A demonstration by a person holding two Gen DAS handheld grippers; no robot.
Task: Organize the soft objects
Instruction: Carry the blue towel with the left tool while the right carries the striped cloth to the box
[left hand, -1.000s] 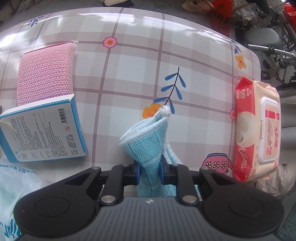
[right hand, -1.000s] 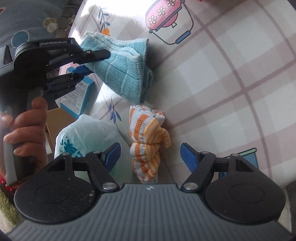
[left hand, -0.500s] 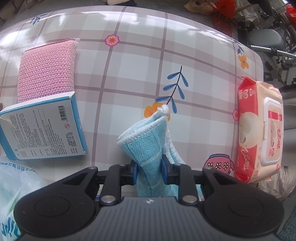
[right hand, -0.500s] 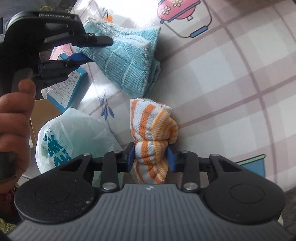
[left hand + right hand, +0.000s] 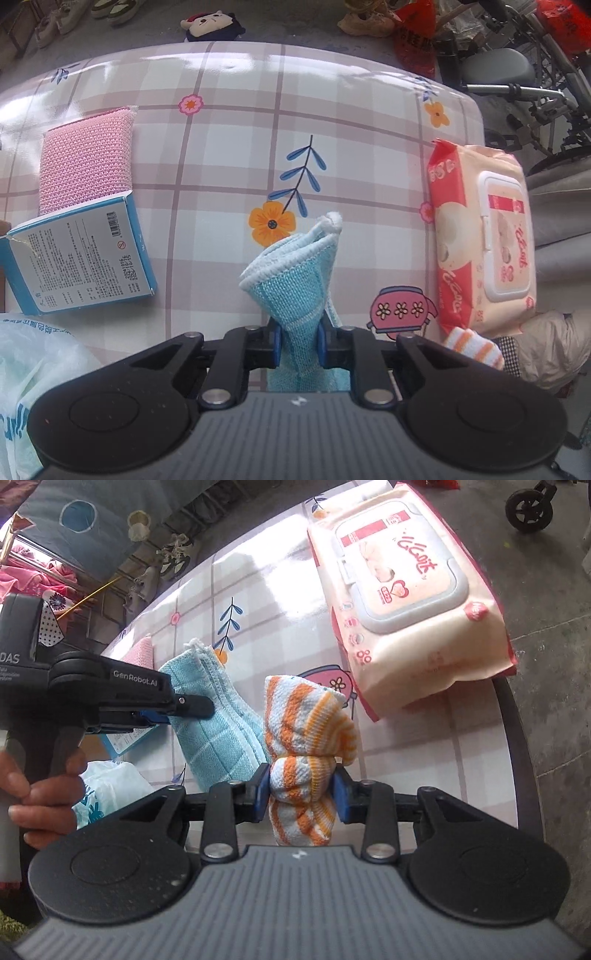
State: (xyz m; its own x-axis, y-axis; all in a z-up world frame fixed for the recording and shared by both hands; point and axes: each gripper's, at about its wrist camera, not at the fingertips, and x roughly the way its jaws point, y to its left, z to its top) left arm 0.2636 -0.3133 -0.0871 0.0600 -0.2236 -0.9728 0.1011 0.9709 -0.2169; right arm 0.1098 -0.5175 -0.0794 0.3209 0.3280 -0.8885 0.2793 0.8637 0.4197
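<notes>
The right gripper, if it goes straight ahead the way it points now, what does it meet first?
Probably the tablecloth, just short of the wipes pack. The right gripper is shut on the striped cloth, so that cloth would touch down first; depth is unclear.

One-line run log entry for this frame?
left gripper: shut on blue cloth | right gripper: shut on striped cloth | both lifted

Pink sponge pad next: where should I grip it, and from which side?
Both grippers are full now. Once one is free, take the pink sponge pad across its narrow width at the far end, coming from above. It lies flat, and the blue box covers its near end.
</notes>
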